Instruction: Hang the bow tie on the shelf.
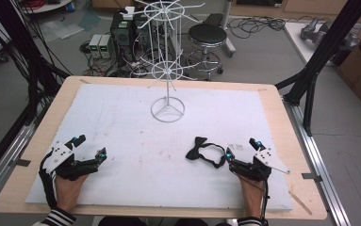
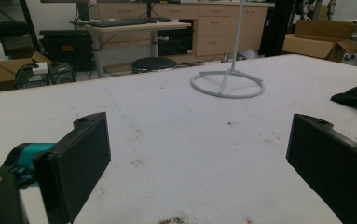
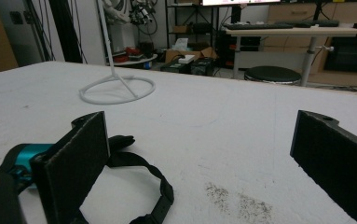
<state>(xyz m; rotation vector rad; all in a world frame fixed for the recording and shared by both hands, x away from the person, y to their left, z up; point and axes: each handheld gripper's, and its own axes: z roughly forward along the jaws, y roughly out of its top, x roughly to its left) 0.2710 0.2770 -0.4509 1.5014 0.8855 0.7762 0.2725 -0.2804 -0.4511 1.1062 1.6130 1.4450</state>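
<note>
Bow tie (image 1: pixel 200 147) flat, just beside wide-spread right claw (image 1: pixel 241 149).

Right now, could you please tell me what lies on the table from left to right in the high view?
Left gripper → white wire stand → black bow tie → right gripper.

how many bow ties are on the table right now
1. The black bow tie lies on the white table mat, near the right gripper, its strap looped toward that gripper's jaws. The wire display stand carries none.
</note>
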